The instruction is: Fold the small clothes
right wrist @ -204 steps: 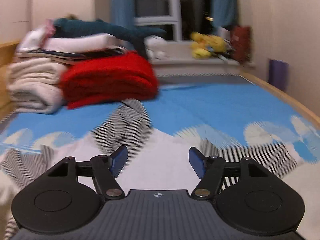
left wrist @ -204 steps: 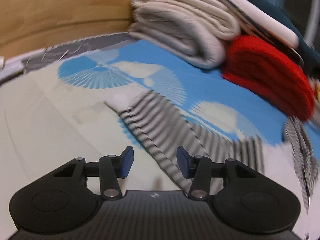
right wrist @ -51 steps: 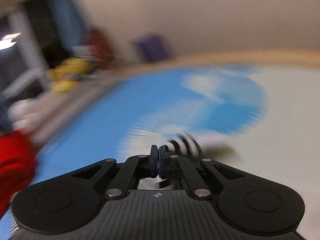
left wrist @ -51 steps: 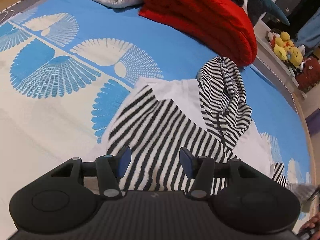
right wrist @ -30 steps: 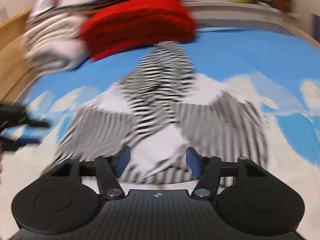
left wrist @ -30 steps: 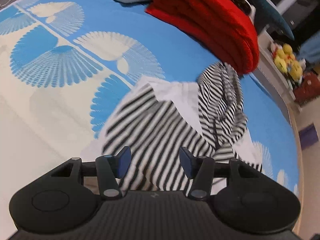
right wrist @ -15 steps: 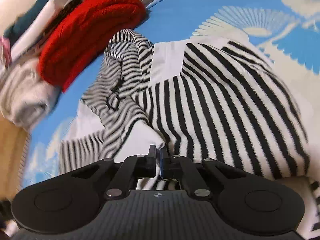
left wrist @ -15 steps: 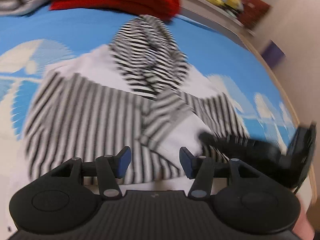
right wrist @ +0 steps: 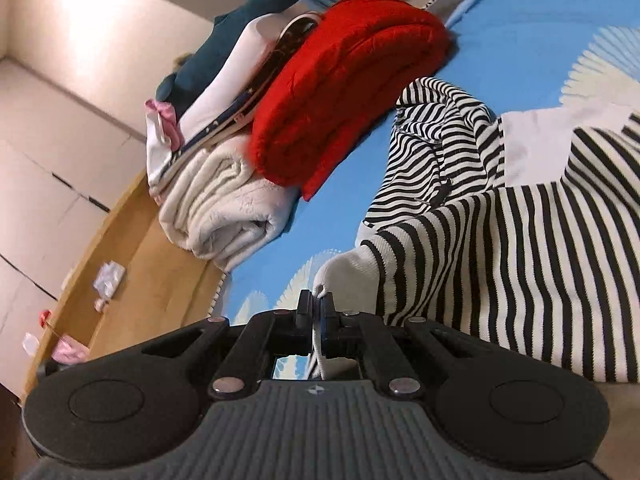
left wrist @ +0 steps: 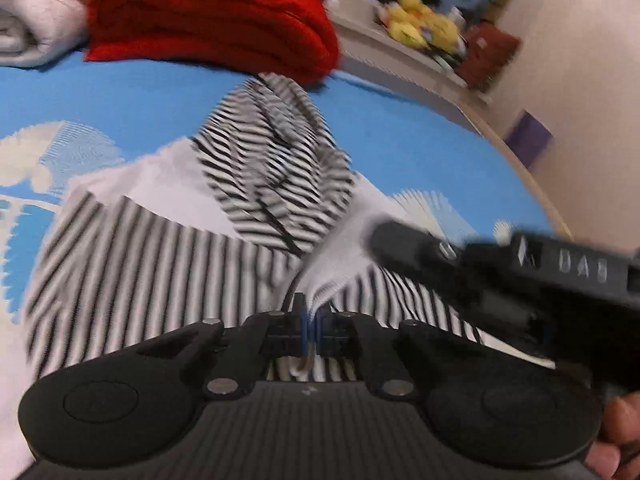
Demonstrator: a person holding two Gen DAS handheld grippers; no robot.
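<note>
- On the blue-patterned bed [left wrist: 400, 132], a striped hoodie [left wrist: 132, 248] lies spread.
- Left gripper [left wrist: 310, 320]: jaws clamped on its hem.
- Right gripper [right wrist: 316, 312]: jaws opening slightly, white cuff between them, pads touching it.

A bed [left wrist: 420, 148] with a blue sheet printed in pale fan shapes filled the room, edged by a light wooden frame [right wrist: 132, 248]. Cream walls [left wrist: 580, 60] rose beyond it. Folded bedding was stacked at the head: a red blanket [right wrist: 348, 88] beside cream blankets [right wrist: 224, 216]. Yellow plush toys [left wrist: 424, 28] sat on a ledge.
</note>
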